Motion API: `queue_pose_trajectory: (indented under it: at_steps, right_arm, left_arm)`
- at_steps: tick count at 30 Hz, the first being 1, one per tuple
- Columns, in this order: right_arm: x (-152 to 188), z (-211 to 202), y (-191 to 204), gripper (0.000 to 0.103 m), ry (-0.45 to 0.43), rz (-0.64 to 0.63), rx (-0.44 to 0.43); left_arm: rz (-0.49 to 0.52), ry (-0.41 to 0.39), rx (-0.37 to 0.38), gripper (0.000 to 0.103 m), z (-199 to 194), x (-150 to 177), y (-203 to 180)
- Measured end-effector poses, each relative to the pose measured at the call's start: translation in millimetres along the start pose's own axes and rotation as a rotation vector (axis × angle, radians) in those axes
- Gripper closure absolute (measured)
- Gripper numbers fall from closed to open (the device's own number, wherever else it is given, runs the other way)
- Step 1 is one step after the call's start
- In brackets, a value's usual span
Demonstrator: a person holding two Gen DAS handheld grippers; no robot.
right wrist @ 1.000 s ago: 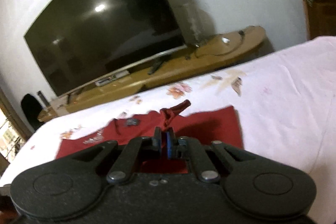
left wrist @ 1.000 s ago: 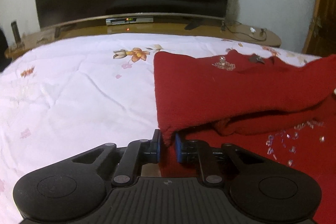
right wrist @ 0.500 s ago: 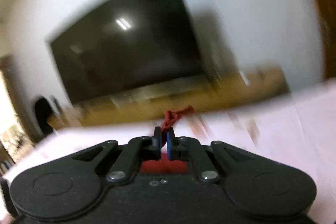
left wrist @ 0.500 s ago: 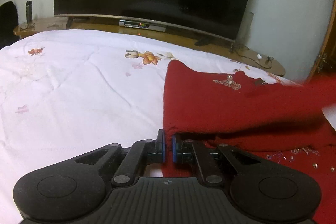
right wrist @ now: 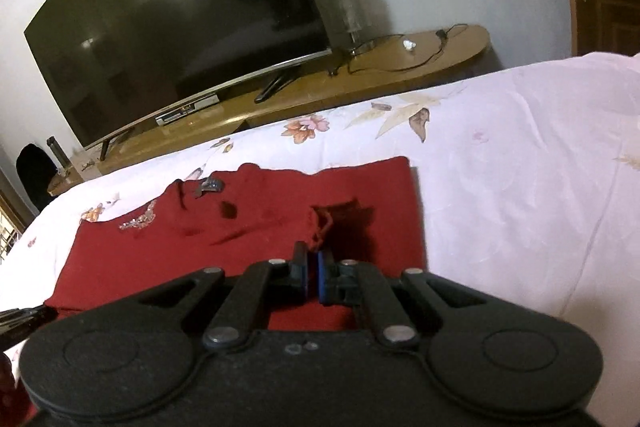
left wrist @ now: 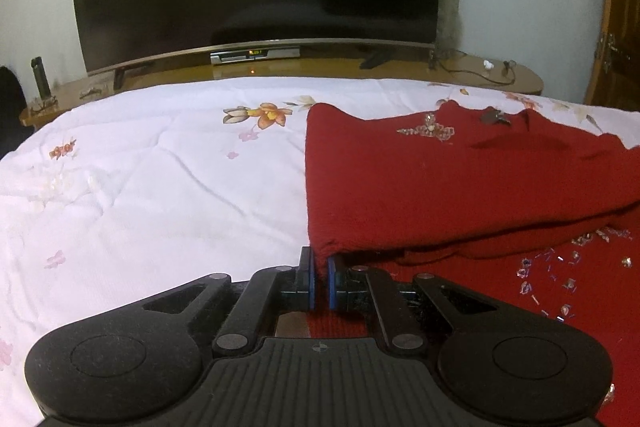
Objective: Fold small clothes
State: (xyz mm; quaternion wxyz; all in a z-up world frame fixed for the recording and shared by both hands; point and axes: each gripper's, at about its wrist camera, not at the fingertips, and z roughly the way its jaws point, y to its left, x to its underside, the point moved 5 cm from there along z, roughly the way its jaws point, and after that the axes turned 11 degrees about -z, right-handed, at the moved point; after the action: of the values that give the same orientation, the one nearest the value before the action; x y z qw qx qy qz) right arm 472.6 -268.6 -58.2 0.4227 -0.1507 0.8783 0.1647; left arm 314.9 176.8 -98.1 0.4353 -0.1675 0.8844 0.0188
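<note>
Red knit garment lies on a white bedspread printed with flowers, its lower part doubled up over itself so that a folded edge runs across the cloth toward the right. At the left end of that fold, the left gripper has its blue-padded fingers drawn close on the corner of the doubled layer, pinching it just above the bed. Beaded trim sits near the neckline, and loose sequins glitter on the lower layer to the right. Seen from the right wrist, the garment lies flat on the bedspread, and the right gripper has its fingers nearly together on a small bunched tip of red fabric that rises between them. Beyond the bed, a dark television stands on a wooden console.
</note>
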Motion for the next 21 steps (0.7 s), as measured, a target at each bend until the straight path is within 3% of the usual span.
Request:
queue_pose_trajectory:
  at_steps: [4, 5, 6, 7, 11, 16, 19, 21]
  right_arm:
    - [21, 29, -12, 0.098, 0.098, 0.006, 0.044]
    - [20, 27, -12, 0.096, 0.086, 0.007, 0.045]
    - [18, 24, -12, 0.086, 0.077, 0.009, 0.051]
    - [15, 16, -13, 0.079, 0.045, 0.012, 0.066]
    - [1, -7, -8, 0.078, -0.064, -0.041, 0.067]
    - [-13, 17, 14, 0.078, -0.063, -0.1, 0.026]
    - [-16, 42, 32, 0.079, -0.037, -0.167, 0.014]
    - [-12, 55, 36, 0.08, -0.013, -0.209, 0.027]
  left_arm:
    - [0.05, 0.013, -0.005, 0.092, -4, -2, 0]
    - [0.068, 0.007, -0.007, 0.087, -9, -2, 2]
    - [0.078, -0.003, -0.013, 0.07, -15, -2, 6]
    - [0.064, -0.031, -0.014, 0.06, -26, -2, 14]
    - [-0.04, -0.134, 0.067, 0.059, -48, -29, 19]
    - [-0.038, -0.12, 0.206, 0.059, -5, -61, -46]
    - [-0.012, -0.097, 0.187, 0.059, 36, -63, -67]
    - [0.008, -0.049, 0.123, 0.059, 61, -54, -66]
